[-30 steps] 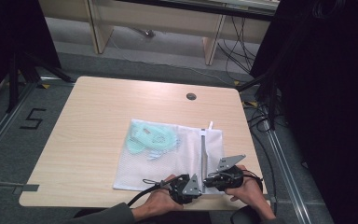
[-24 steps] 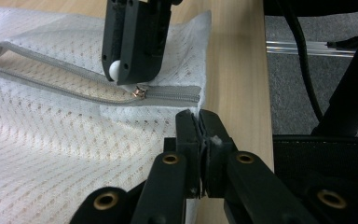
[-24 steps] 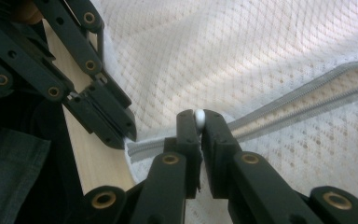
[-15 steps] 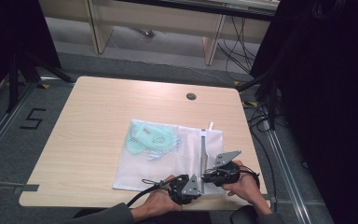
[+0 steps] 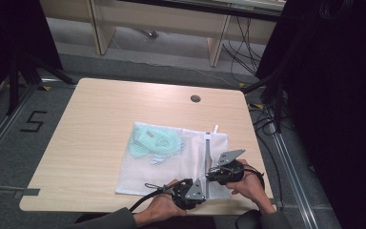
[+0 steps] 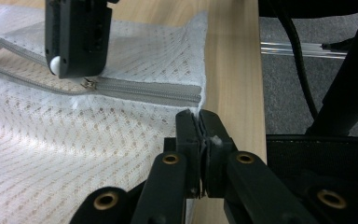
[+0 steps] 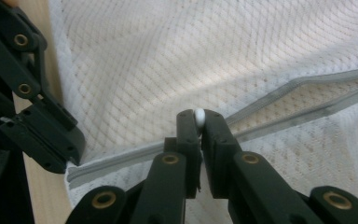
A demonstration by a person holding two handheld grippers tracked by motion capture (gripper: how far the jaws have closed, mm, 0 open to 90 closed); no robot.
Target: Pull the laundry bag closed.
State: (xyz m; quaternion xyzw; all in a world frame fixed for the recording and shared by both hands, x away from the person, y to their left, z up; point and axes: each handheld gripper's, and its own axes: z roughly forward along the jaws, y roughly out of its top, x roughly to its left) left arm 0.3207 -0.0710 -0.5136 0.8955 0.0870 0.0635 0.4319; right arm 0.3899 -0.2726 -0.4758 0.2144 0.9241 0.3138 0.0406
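Light wooden table (image 5: 100, 124) across the middle of the high view, with a small dark round grommet (image 5: 195, 98) near its upper right edge. White mesh laundry bag (image 5: 171, 162) flat on the lower centre-right of the tabletop, reaching almost to the near edge. Pale green garment (image 5: 155, 143) inside the bag, toward its upper left part. Grey zipper (image 5: 208, 157) down the bag's right side in the high view, running from near the top edge toward the bottom edge; open along part of its length in the right gripper view, closed at the end close to the bag's corner in the left gripper view. Left gripper (image 5: 190, 193) at the lower centre of the high view, just at the bag's bottom edge, held in the left hand (image 5: 159, 210); jaws pressed together on the white mesh corner of the bag beside the zipper's closed end, at lower centre of the left gripper view. Right gripper (image 5: 221, 172) just up and right of the left one, over the zipper, held in the right hand (image 5: 250, 186); jaws clamped on the small white ball-shaped zipper pull (image 7: 199, 115) at the centre of the right gripper view.
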